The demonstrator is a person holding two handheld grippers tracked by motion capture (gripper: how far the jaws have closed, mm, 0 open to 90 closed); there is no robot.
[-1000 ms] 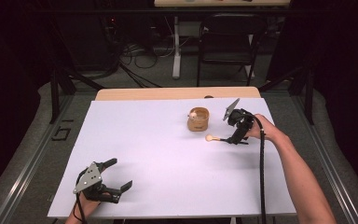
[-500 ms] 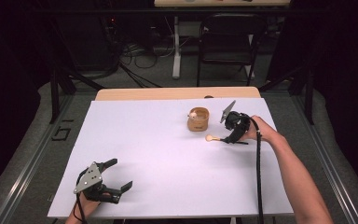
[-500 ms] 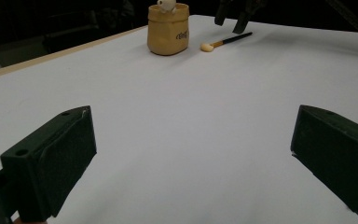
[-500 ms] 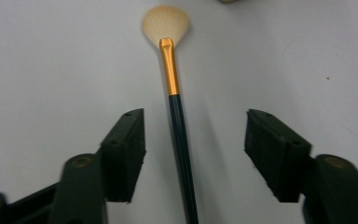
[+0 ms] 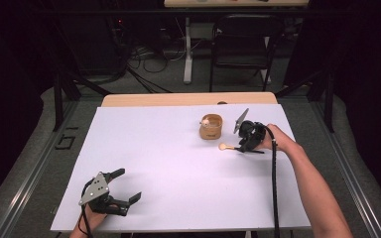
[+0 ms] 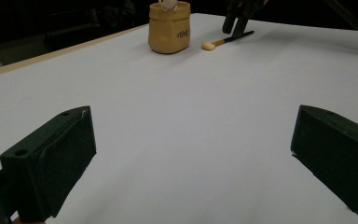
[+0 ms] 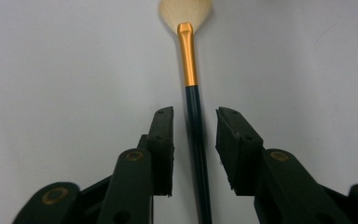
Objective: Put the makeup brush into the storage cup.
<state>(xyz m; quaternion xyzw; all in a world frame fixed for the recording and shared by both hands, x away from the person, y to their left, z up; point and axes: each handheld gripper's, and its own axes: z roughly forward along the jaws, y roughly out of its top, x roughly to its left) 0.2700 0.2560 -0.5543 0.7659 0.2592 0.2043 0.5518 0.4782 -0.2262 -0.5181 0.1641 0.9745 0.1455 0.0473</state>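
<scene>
A makeup brush (image 7: 191, 70) with pale bristles, a gold ferrule and a dark handle lies flat on the white table sheet (image 5: 178, 163). My right gripper (image 7: 195, 113) is open, its jaws straddling the handle without touching it. In the high view the brush (image 5: 226, 147) lies just right of a small tan cup (image 5: 211, 127), with the right gripper (image 5: 242, 148) over its handle end. A pale rounded thing sticks out of the cup (image 6: 169, 27). My left gripper (image 5: 129, 184) rests near the front left of the sheet, wide open and holding nothing.
The white sheet covers a wooden table whose far edge (image 5: 188, 99) shows behind the cup. A cable (image 5: 274, 188) trails from the right gripper along the forearm. Beyond the table stand a chair (image 5: 243, 49) and floor cables.
The right gripper has edged slightly left and lower over the brush handle. The brush, the cup and the left gripper have stayed where they were.
</scene>
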